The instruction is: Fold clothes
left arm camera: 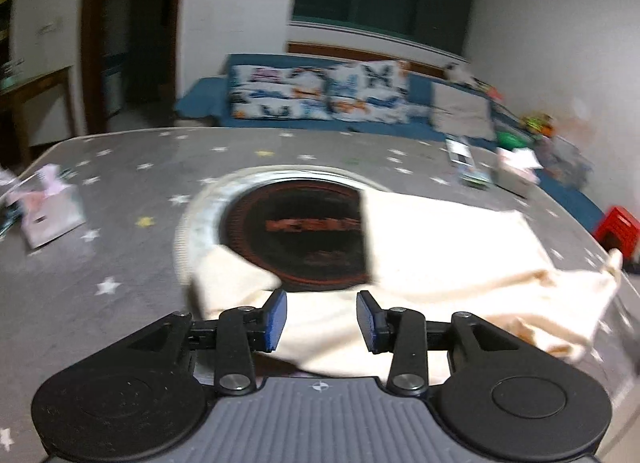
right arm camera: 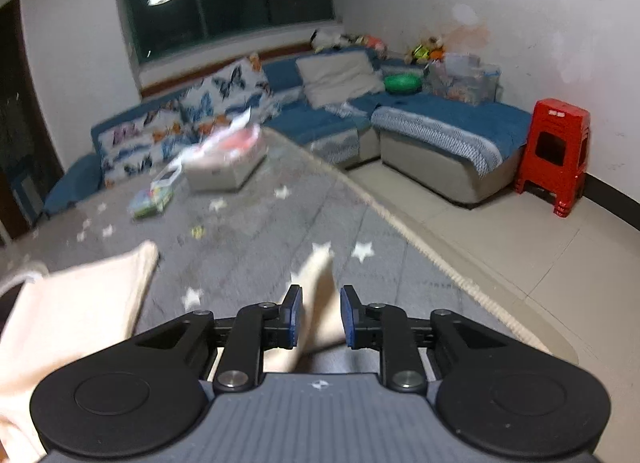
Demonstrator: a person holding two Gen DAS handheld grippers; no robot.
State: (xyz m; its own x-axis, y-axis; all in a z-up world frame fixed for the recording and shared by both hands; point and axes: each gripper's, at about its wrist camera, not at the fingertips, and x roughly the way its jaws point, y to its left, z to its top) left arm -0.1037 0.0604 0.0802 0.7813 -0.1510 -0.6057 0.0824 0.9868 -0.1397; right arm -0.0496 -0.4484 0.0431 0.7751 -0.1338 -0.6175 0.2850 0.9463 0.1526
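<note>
A cream shirt [left arm camera: 448, 259] with a round black and red print [left arm camera: 296, 235] lies on the grey star-patterned table [left arm camera: 132, 183], its right side folded over the print. My left gripper [left arm camera: 322, 321] hovers open just above the shirt's near edge, nothing between its blue pads [left arm camera: 278, 319]. In the right wrist view the same cream shirt [right arm camera: 76, 311] shows at the left, and a strip of its fabric [right arm camera: 320, 295] runs up between the fingers of my right gripper [right arm camera: 320, 317], which stands open with the pads apart from the cloth.
A tissue pack [left arm camera: 48, 207] lies at the table's left. A white box [right arm camera: 224, 167] and small cartons [right arm camera: 154, 193] sit at the far side. The table's trimmed edge [right arm camera: 420, 247] drops to a tiled floor, with a blue sofa [right arm camera: 440, 127] and red stool [right arm camera: 560, 151] beyond.
</note>
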